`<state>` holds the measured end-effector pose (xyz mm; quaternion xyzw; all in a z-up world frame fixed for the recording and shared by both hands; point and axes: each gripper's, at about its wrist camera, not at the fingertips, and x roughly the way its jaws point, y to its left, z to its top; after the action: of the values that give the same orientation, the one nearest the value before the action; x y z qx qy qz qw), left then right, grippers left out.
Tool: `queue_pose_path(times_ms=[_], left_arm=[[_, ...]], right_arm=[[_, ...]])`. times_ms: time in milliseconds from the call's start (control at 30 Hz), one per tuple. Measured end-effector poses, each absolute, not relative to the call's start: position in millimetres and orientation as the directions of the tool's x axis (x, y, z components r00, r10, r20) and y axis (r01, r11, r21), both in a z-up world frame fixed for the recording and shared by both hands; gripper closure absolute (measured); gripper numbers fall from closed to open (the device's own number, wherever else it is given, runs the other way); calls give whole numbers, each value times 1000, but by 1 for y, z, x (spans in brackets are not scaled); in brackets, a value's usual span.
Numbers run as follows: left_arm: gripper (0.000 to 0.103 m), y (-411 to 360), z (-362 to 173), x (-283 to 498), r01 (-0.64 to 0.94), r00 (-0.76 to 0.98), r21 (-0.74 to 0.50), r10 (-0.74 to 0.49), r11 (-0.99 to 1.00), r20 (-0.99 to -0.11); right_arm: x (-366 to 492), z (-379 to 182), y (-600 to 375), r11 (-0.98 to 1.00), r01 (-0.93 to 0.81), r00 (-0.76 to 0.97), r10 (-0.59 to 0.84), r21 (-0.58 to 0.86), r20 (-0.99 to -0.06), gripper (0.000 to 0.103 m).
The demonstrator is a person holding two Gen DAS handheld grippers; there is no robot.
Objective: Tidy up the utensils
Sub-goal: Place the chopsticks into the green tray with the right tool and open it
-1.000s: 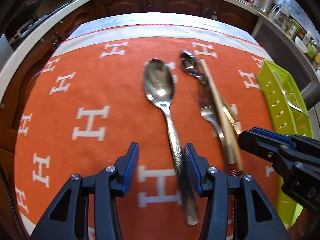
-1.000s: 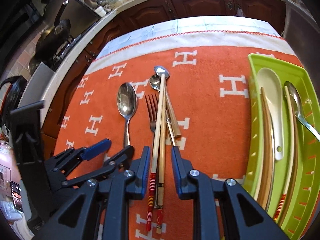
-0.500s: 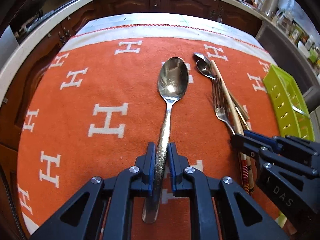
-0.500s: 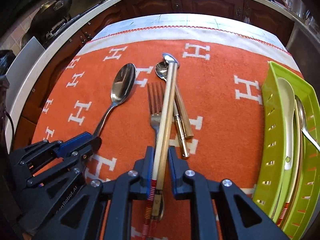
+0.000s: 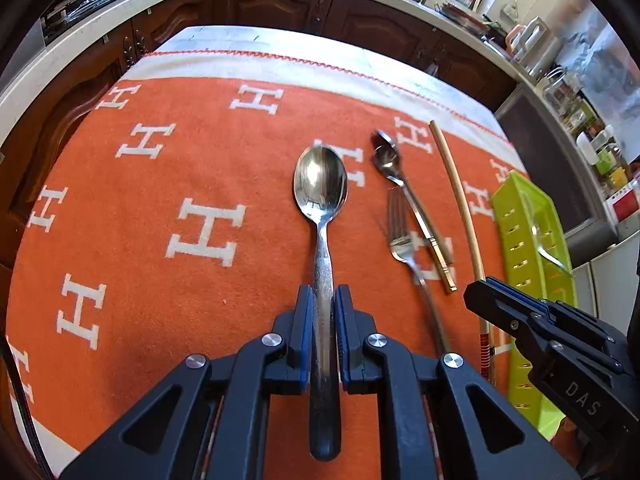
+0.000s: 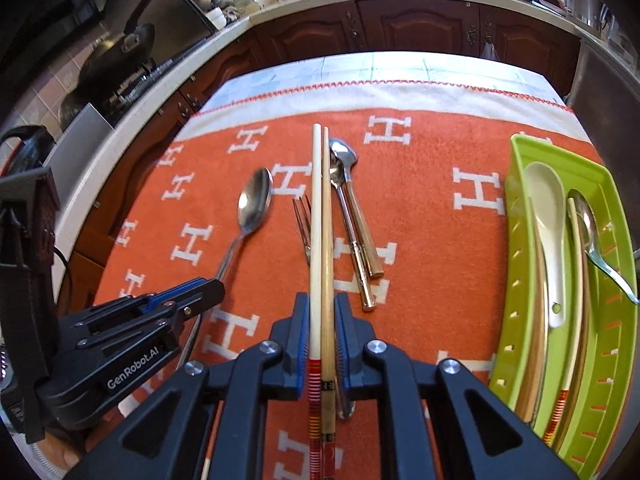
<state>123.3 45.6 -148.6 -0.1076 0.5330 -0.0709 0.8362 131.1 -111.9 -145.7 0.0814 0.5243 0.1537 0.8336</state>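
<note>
My left gripper (image 5: 320, 300) is shut on the handle of a large steel spoon (image 5: 320, 184), whose bowl points away over the orange cloth. My right gripper (image 6: 322, 304) is shut on a pair of pale chopsticks (image 6: 322, 220) just above their red-striped ends. In the left wrist view the chopsticks (image 5: 460, 200) slant up to the right of the other cutlery. A fork (image 6: 303, 220) and two small gold-handled spoons (image 6: 352, 216) lie flat on the cloth under and beside the chopsticks. The left gripper (image 6: 208, 286) also shows at the left of the right wrist view.
A lime green tray (image 6: 516, 240) stands on the right of the cloth and holds a white ceramic spoon (image 6: 546, 220), a steel spoon (image 6: 588, 220) and a chopstick (image 6: 576, 260). Dark wooden cabinets and a pale counter edge run around the table.
Both grippers went from open around their utensils to shut on them. The large spoon and the chopsticks have since come up a little off the cloth, away from the fork.
</note>
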Motion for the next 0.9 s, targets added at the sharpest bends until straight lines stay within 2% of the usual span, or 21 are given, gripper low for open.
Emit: queue_pose_path(times_ms=[300, 333, 367, 533, 900], left_arm=[[95, 37, -115, 108, 39, 466, -300, -283, 953, -838], [96, 36, -111, 106, 47, 472, -304, -289, 952, -833], [103, 34, -108, 105, 54, 478, -308, -295, 950, -827], [103, 20, -94, 101, 102, 497, -311, -319, 945, -807], [103, 7, -105, 108, 109, 448, -301, -317, 947, -836]], right_arm=[[117, -119, -137, 927, -150, 447, 374, 344, -812, 91], [115, -116, -140, 926, -145, 456, 374, 348, -808, 91], [113, -112, -144, 926, -141, 465, 373, 349, -803, 91], [103, -101, -163, 927, -110, 501, 363, 358, -786, 91], [85, -96, -221, 945, 2, 537, 274, 326, -798, 91]])
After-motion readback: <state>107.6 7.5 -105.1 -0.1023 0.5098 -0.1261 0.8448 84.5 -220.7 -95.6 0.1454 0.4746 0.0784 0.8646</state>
